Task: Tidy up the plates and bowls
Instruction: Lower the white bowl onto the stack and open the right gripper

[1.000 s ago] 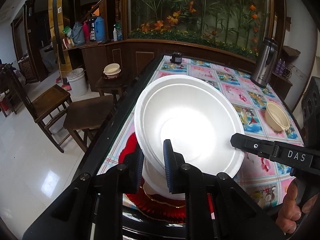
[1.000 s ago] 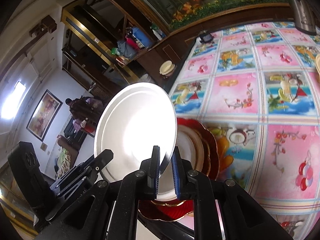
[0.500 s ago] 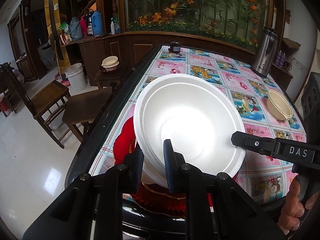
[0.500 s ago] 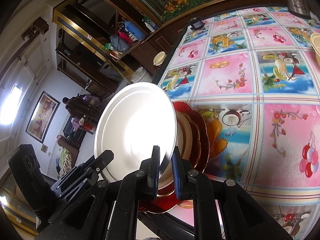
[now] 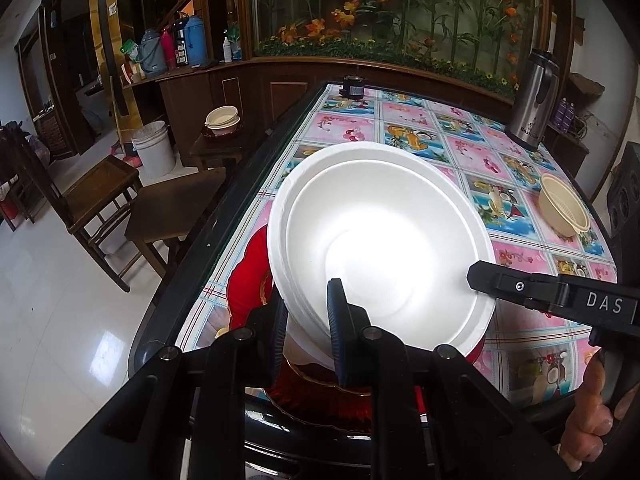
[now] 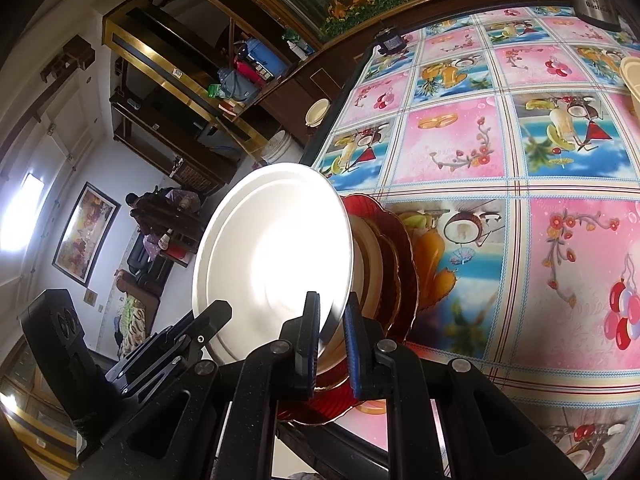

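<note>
Dark wood cabinets and a flower-painted glass wall behind a bench [image 5: 404, 120] covered in a pink and blue picture cloth. 2 grippers share 1 white bowl [image 5: 380, 240]: left gripper [image 5: 308, 320] pinches its near rim, 1 finger inside the bowl and 1 outside, jaws pressed nearly together on the thin wall; right gripper [image 6: 331, 340] pinches the rim on the other side the same way, jaws almost closed on it, and its black finger shows in the left view reaching in from the right. Rim looks doubled, so it may be 2 nested bowls; can't tell. Bowl is tilted, held just above a stack of red plates [image 6: 404, 264] with gold edges at the near left corner of the bench, with what looks like a cream dish sitting on top of them. Can't tell whether the bowl's underside touches the stack. A beige basket-like bowl [image 5: 562, 210] sits well apart at the right edge, a steel flask [image 5: 534, 100] at the far right. My read: the step in hand is carrying or setting the bowl over the plate stack. Next move calls for levelling the bowl, both hands moving together so the rim doesn't twist or crack, then releasing only once it sits flat.
</note>
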